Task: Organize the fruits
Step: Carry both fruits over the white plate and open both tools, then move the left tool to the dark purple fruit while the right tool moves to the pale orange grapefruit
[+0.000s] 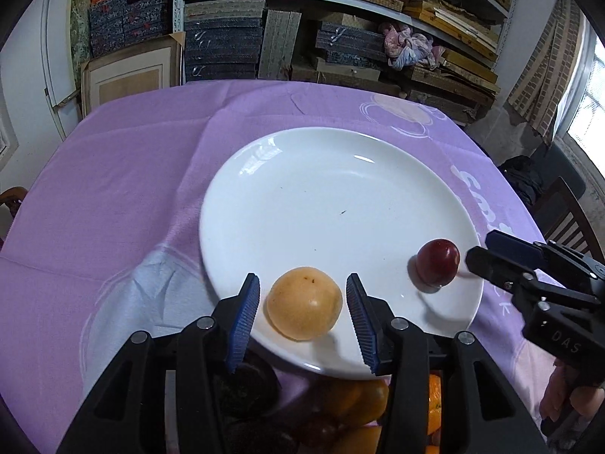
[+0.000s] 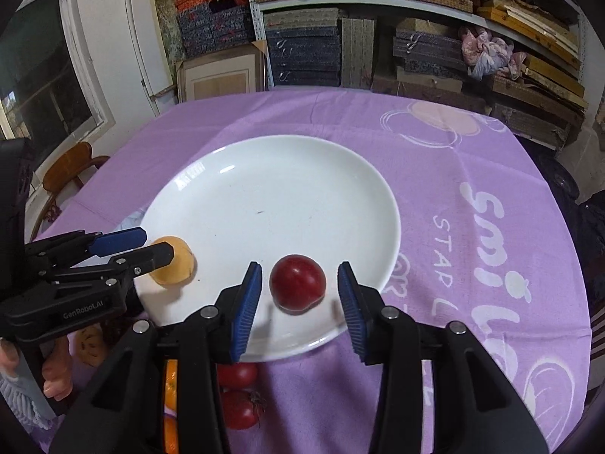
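Observation:
A white plate (image 1: 302,174) lies on the purple tablecloth; it also shows in the right wrist view (image 2: 264,174). A yellow-orange fruit (image 1: 304,302) rests on the plate's near edge between the open fingers of my left gripper (image 1: 303,293), with gaps on both sides; it also shows in the right wrist view (image 2: 177,265). A dark red plum (image 2: 297,286) rests on the plate between the open fingers of my right gripper (image 2: 300,280), untouched; it also shows in the left wrist view (image 1: 438,266). My right gripper shows from the side in the left wrist view (image 1: 478,251), my left gripper in the right wrist view (image 2: 151,244).
More fruit lies on the cloth near me: red tomatoes (image 2: 238,397), orange pieces (image 2: 171,386) and dark and yellow fruit (image 1: 340,408) under the left gripper. A wooden chair (image 2: 72,170) stands at the left, another chair (image 1: 567,219) at the right. Shelves of boxes (image 1: 264,38) stand behind the table.

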Demonstrator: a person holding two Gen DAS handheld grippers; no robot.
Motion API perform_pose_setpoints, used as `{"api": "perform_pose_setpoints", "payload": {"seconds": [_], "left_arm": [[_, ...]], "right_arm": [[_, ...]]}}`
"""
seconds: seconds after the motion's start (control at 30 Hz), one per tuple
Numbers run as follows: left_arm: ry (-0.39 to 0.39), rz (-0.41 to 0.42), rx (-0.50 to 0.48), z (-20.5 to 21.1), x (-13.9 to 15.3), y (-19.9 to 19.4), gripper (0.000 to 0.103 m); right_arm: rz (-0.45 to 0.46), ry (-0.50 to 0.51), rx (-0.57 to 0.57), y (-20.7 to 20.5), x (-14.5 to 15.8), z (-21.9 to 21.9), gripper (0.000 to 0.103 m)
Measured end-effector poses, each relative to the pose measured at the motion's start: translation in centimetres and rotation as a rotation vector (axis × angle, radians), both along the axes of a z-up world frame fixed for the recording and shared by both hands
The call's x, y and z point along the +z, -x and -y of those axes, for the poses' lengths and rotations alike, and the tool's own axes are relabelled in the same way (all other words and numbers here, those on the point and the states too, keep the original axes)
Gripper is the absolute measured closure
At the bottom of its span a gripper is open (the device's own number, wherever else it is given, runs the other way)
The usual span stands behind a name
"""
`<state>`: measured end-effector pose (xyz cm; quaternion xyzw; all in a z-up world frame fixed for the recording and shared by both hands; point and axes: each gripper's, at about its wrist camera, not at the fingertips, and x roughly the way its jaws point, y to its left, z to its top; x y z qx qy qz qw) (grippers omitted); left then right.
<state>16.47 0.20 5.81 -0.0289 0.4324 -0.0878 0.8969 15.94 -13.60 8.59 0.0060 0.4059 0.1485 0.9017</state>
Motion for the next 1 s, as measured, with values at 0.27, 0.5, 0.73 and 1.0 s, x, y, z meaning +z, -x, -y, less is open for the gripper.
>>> {"api": "perform_pose_setpoints", "payload": {"seconds": [0.27, 0.5, 0.73, 1.0], "left_arm": [[-0.078, 0.074, 0.074, -3.9, 2.5, 9.6, 0.043], [-0.139, 0.096, 0.032, -2.7, -0.1, 19.0, 0.043], [-0.024, 0.037, 0.051, -3.3, -2.3, 21.0, 0.043], [-0.002, 0.025, 0.018, -2.7, -3.1, 20.5, 0.044]], "right_arm": [[0.200, -0.015, -0.153, 11.8, 2.9, 5.7, 0.007], [0.232, -0.128, -0.258, 19.1, 0.1, 9.4, 0.005], [0.289, -0.118, -0.315, 21.7, -1.0, 10.5, 0.004], [0.256, -0.116, -0.309, 20.9, -1.4, 10.0, 0.004]]}}
